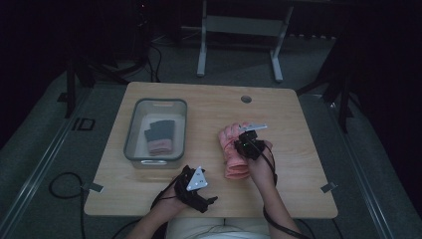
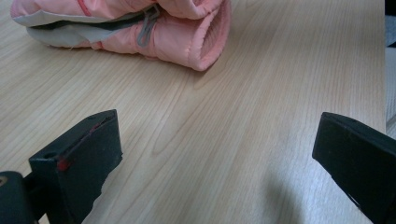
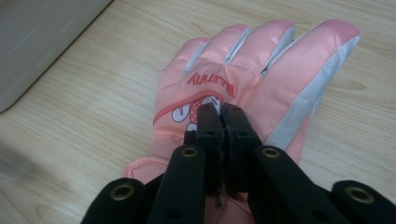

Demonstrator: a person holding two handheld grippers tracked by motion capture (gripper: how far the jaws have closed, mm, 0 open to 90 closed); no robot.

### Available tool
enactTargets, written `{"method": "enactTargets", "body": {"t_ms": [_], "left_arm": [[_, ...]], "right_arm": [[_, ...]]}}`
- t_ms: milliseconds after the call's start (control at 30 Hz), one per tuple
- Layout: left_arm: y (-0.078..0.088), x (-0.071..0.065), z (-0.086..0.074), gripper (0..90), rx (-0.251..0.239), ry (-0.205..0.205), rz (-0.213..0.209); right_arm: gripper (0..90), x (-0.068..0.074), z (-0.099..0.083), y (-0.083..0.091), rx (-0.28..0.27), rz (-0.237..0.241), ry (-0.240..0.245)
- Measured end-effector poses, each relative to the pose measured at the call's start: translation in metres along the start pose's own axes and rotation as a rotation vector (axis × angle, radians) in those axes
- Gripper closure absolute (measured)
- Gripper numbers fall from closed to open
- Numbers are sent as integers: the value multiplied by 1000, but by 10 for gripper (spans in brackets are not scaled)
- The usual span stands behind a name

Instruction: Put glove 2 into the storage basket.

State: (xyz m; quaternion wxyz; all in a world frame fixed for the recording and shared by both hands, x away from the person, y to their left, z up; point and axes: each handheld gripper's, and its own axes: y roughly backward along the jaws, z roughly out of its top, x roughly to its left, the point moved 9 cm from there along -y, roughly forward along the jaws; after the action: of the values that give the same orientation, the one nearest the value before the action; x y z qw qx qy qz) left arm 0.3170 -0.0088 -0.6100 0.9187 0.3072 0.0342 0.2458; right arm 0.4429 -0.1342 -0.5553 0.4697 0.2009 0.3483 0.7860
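The work in hand looks like putting gloves away into the grey bin (image 1: 133, 130) at the left centre of the high view, where a dark and pink glove (image 1: 158, 135) already lies; the step now is the pick-up of the second pink glove (image 1: 234, 152). That glove lies flat on the wooden table (image 1: 298, 149), right of centre in the high view, fingers pointing to the top of the frame and cuff toward the bottom. The right gripper (image 3: 221, 114) sits on top of it: in the right gripper view its jaws are drawn together at the frame's centre, over the printed back of the glove (image 3: 243, 88), and they seem to nip a small fold of fabric, though I cannot tell how much cloth is really caught. The left gripper (image 2: 217, 154) rests low at the bottom centre of the high view, jaws spread wide with only bare table between them; in the left gripper view the glove's cuff end (image 2: 187, 37) lies at the upper left, well apart from those jaws. The next move, as I judge it, calls for a lift straight up to test the pinch, then a carry toward the left of the frame to the bin; a thin pinch on slippery padded fabric could let go.
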Motion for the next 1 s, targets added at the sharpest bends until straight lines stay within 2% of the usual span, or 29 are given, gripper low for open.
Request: {"method": "enactTargets", "body": {"t_ms": [100,167,233,267,333,367,400,433,533,567,600,633,667,733,767,800,833,867,900,933,967,1000], "left_arm": [[-1,0,0,9,0,6,3],[1,0,1,9,-12,39,3],[2,1,1,9,-9,47,4],[4,3,3,9,1,69,15],[9,8,6,9,6,113,53],[9,8,6,9,6,113,53],[12,9,8,9,-2,136,59],[19,11,16,10,-43,178,68],[25,15,25,22,-56,195,91],[27,16,31,22,-72,218,85],[28,19,44,23,-101,271,52],[28,19,44,23,-101,271,52],[27,25,57,23,-107,284,55],[22,32,72,24,-101,272,47],[22,32,72,31,-101,272,47],[19,36,79,31,-97,275,45],[13,47,92,45,-90,291,47],[13,47,92,62,-90,291,47],[6,61,101,75,-80,313,109],[6,61,101,94,-80,313,109],[2,68,104,94,-86,346,113],[2,68,104,116,-86,346,113]], "right_arm": [[806,0,2,0,-4,18,-20],[769,1,7,4,-24,28,-24],[742,1,8,6,-31,40,-29],[703,2,12,14,-53,50,-20],[679,1,17,22,-70,63,-11],[679,1,17,22,-70,63,-11],[668,-1,19,27,-78,72,-12],[649,-7,24,36,-100,72,-1],[647,-14,29,42,-113,80,6],[647,-20,30,44,-113,75,10],[641,-26,33,45,-113,92,8],[641,-26,33,45,-113,92,8],[634,-30,35,46,-112,100,8],[614,-30,36,45,-107,123,18],[614,-30,36,45,-107,123,18],[606,-29,36,44,-105,125,20],[618,-26,37,42,-110,156,19],[630,-25,36,39,-105,175,10],[629,-26,33,34,-87,176,1],[629,-26,33,34,-87,176,1],[620,-28,28,30,-71,174,-8],[620,-28,28,30,-71,174,-8]]}}
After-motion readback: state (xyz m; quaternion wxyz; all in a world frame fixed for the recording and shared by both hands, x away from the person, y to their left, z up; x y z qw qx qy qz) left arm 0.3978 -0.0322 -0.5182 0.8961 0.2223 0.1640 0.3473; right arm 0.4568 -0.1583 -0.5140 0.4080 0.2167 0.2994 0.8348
